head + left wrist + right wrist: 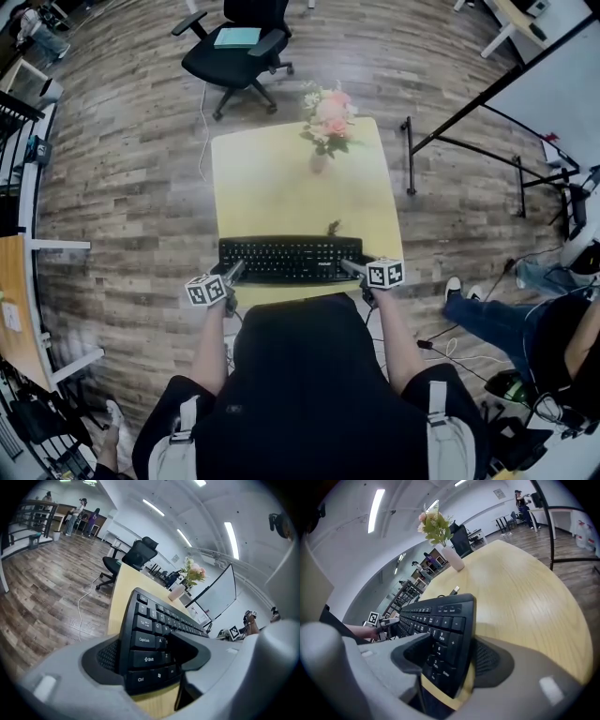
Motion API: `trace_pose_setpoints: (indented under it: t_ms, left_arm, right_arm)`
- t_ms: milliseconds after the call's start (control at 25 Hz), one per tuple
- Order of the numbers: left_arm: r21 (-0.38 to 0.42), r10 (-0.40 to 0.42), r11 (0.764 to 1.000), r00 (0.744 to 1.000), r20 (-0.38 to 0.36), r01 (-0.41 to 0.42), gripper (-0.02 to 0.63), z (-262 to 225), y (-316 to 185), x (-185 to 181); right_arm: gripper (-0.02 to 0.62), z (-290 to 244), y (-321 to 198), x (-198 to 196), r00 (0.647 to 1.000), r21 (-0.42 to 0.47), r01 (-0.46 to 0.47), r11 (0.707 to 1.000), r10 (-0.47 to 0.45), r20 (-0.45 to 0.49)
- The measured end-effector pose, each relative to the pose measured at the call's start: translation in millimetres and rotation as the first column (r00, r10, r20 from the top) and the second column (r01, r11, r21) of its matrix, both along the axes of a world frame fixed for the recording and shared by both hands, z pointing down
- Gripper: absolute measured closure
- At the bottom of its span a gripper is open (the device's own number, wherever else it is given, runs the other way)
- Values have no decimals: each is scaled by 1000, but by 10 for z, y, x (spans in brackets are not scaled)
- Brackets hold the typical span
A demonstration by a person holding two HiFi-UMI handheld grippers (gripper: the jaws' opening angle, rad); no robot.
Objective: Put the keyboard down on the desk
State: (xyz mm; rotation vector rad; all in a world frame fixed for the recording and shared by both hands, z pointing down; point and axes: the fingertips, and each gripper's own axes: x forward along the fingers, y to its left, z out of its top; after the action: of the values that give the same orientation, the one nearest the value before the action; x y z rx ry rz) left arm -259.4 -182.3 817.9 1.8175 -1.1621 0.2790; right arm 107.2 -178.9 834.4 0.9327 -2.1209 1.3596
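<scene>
The black keyboard [291,260] lies flat along the near edge of the yellow desk [281,187]. My left gripper [234,272] is at its left end and my right gripper [352,269] at its right end. In the left gripper view the Ctrl and Shift end of the keyboard [150,620] sits between the jaws of the left gripper [140,653], which stand apart from it. In the right gripper view the number-pad end of the keyboard [440,620] sits likewise inside the right gripper [454,660], with a little room at the pads. Both grippers are open.
A vase of pink flowers [323,122] stands at the desk's far edge, and the keyboard's cable plug [333,226] lies just behind the keyboard. A black office chair [239,42] is beyond the desk. A whiteboard stand [487,122] and a seated person's legs [497,319] are to the right.
</scene>
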Motion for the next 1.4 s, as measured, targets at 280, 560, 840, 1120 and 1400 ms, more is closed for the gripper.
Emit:
trace_pose_setpoints:
  t_ms: [280,560,840,1120,1400]
  left_arm:
    - [-5,-13,1000,998,54,13,302,63,22,-13]
    - [17,-14,1000,986,168,12,282,99,58,2]
    - [22,-9,1000,977,215,5,270,100,74,-29]
    - [23,-40,999,973,226,35,267,76,193,-112]
    - [115,-66,993,951,301,32,267,-188,248,-237]
  right_arm:
    - [310,36,-6,35,990,32,-8,999,13,-143]
    - [299,34,11,113,973,39,-9,999,18,-229]
    - [295,-64,-16,121,968,101,-7,995,32,-247]
    - [295,-232,-73,290,983,165,-60,985,88,-164]
    - [301,-488,-66,287,987,274,0,962,44,-156]
